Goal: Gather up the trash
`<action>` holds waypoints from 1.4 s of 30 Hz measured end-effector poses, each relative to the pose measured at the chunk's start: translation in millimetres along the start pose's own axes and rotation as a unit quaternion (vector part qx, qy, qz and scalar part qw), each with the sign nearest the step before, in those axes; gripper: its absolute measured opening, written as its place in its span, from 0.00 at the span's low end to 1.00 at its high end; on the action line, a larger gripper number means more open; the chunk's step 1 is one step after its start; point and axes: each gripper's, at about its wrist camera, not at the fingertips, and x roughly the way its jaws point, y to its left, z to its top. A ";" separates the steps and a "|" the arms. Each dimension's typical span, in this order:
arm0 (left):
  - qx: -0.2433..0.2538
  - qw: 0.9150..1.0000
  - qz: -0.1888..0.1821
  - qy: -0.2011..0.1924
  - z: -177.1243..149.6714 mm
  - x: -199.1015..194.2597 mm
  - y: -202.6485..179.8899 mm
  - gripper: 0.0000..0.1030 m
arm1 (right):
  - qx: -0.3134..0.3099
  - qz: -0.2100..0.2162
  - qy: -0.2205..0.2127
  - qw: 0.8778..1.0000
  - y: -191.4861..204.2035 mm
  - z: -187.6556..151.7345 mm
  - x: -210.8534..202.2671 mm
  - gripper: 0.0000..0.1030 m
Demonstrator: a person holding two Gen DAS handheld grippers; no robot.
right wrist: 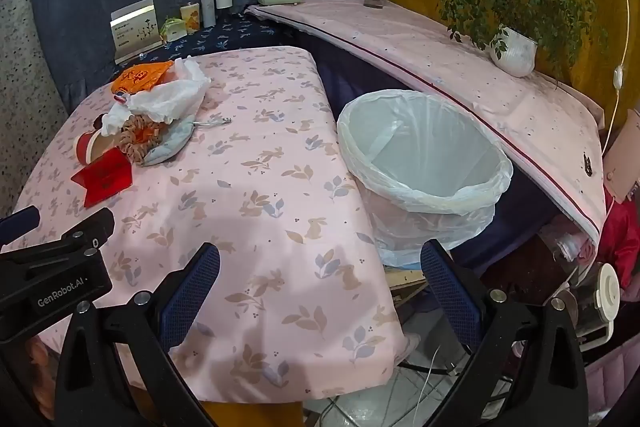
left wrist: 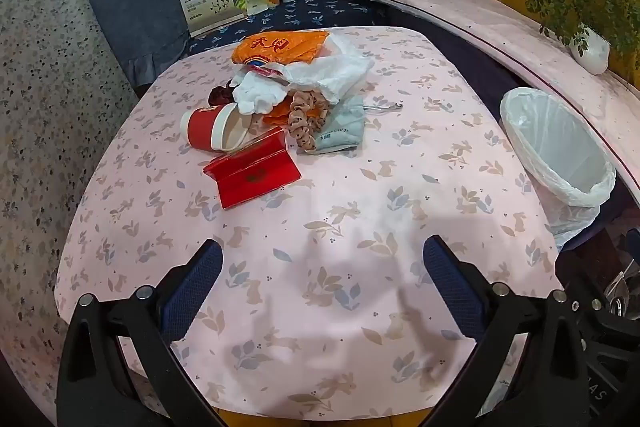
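Both grippers' fingers [left wrist: 192, 291] [right wrist: 188, 287] wide apart, empty, above the tablecloth [left wrist: 320, 195]

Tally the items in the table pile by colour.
Red: 2, paper cup, folded card
Orange: 1, snack bag
White: 1, plastic bag
Tan: 1, scrunchie
Pale blue: 1, pouch
Total: 6
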 end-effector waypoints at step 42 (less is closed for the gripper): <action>0.007 1.000 -0.004 -0.004 -2.4 -3.6 -6.8 0.93 | 0.008 0.002 -0.005 1.000 -5.9 -1.3 -2.4 0.93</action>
